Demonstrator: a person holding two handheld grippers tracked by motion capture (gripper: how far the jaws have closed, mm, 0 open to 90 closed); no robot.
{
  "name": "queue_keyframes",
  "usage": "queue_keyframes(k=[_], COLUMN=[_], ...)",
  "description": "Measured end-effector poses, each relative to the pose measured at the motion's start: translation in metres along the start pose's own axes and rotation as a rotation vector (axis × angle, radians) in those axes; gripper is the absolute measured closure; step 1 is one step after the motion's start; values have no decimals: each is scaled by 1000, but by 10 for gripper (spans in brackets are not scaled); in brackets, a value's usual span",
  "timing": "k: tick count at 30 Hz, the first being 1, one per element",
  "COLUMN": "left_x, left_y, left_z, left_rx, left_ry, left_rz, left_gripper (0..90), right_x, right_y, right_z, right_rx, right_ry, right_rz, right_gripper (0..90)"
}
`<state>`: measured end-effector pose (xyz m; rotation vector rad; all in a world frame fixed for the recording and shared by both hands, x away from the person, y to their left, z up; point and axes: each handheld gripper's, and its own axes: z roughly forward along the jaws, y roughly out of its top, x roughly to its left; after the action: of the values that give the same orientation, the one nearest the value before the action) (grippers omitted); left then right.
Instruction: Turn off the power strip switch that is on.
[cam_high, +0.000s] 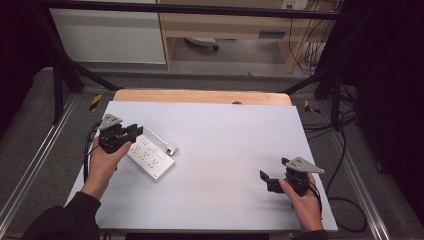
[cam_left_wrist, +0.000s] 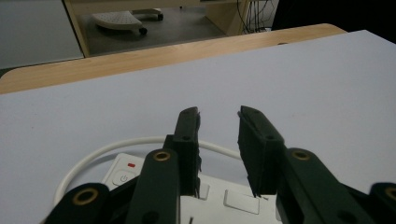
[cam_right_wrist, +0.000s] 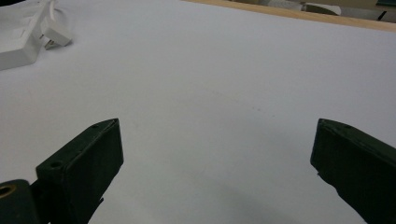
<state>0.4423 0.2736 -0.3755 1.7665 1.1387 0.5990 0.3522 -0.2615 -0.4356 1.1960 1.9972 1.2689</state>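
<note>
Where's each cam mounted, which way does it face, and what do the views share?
High view: above the person's side, looking forward and down on the table; both forearms, left gripper, right gripper.
Left gripper view: rides that gripper, looks along its narrowly parted jaws over the power strip.
Right gripper view: low over the table, along its wide-open jaws, towards the strip.
Shared: the power strip and its white cable show in all three views.

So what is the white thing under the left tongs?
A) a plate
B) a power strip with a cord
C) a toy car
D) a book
B: the left tongs sit over a flat white power strip with rows of sockets, a switch at one end and a white cord looping off it.
</note>
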Motion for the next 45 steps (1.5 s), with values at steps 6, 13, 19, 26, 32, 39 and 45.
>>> queue_keyframes(k=[6,13,19,26,32,39,45], left_x=[2,2,4,5,7,8,8], left_y=[1,0,-1,-3,-5,-7,-9], left_z=[5,9,13,18,21,24,28], left_rx=[6,20,37,50,62,76,92], left_ry=[-5,-9,-12,-16,-18,-28,-28], left_rz=[-12,-10,-11,-12,-12,-16,-11], left_gripper=[686,708,753,800,835,868,898], right_x=[0,0,0,0,0,0,0], right_y=[0,0,0,0,0,0,0], right_z=[0,0,0,0,0,0,0], right_rx=[-3,-2,-3,-2,-3,-2,-2], right_ry=[1,1,1,2,2,2,3], right_rz=[2,2,3,2,1,1,2], right_gripper=[29,29,30,29,29,29,30])
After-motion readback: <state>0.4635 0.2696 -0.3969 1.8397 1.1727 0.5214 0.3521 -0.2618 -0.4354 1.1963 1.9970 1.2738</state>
